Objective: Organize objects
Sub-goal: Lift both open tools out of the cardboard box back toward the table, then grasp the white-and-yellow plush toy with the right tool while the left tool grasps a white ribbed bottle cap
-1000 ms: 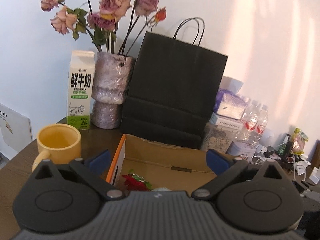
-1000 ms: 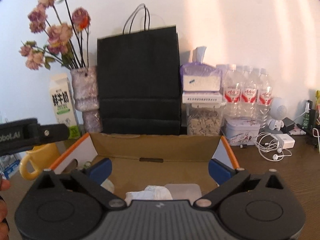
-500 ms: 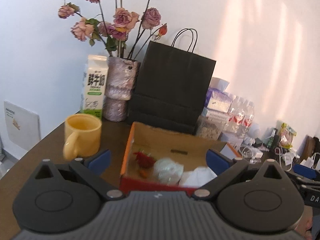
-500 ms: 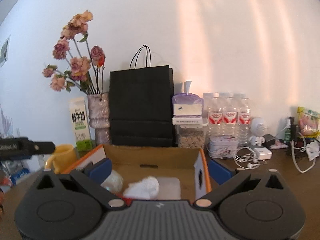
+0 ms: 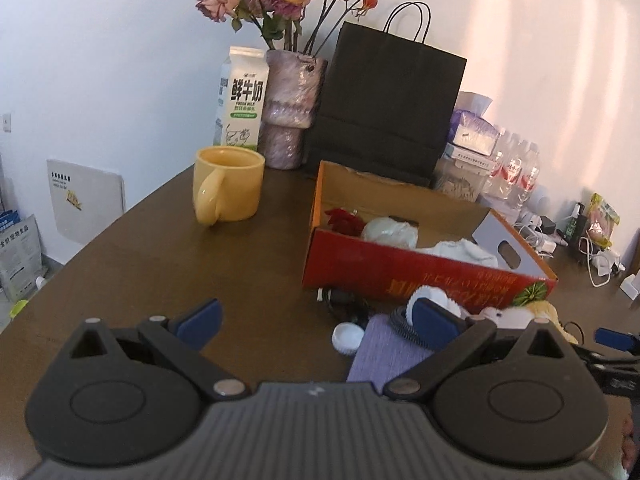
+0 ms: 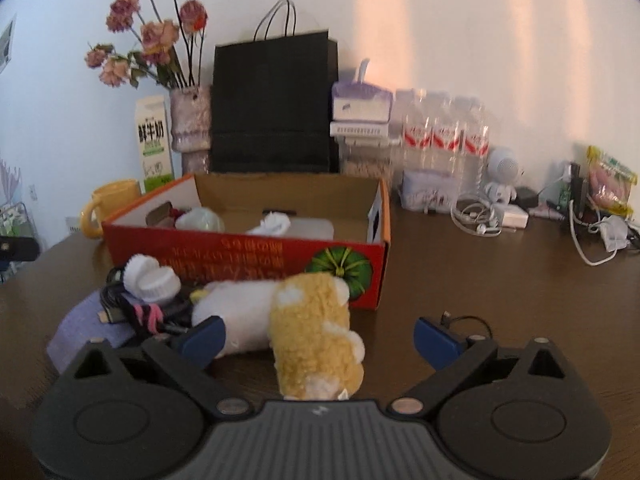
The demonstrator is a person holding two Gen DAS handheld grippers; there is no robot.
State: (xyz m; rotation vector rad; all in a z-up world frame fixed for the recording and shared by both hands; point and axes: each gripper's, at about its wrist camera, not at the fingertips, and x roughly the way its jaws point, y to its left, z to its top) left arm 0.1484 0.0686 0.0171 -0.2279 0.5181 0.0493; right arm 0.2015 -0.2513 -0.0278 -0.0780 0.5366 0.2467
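Your counter [image 5: 160,264] is dark wood, and its left half, in front of the yellow mug [image 5: 228,184], is free room for moving; the left edge curves away near you. Along the wall stand a black paper bag [image 6: 272,108], a vase of dried roses [image 5: 290,108] and a milk carton [image 5: 242,100] that reads "FRESH MILK" under Chinese characters. The open cardboard box [image 6: 248,254] has a red front with printing that appears upside down, not readable, and a green pumpkin picture; it already holds some white bundles and a red thing. The things to organize lie just in front of the box: a yellow and white plush toy [image 6: 312,328], a purple cloth [image 5: 380,352], tangled black cables [image 6: 128,304] and a white cap [image 5: 347,338]. Your right tongs [image 6: 320,336] stand wide, having just narrowed a little, with the plush toy between them but not pressed. Your left tongs [image 5: 316,320] are wide and hold nothing. White cables and chargers [image 6: 480,216] crowd the far right.
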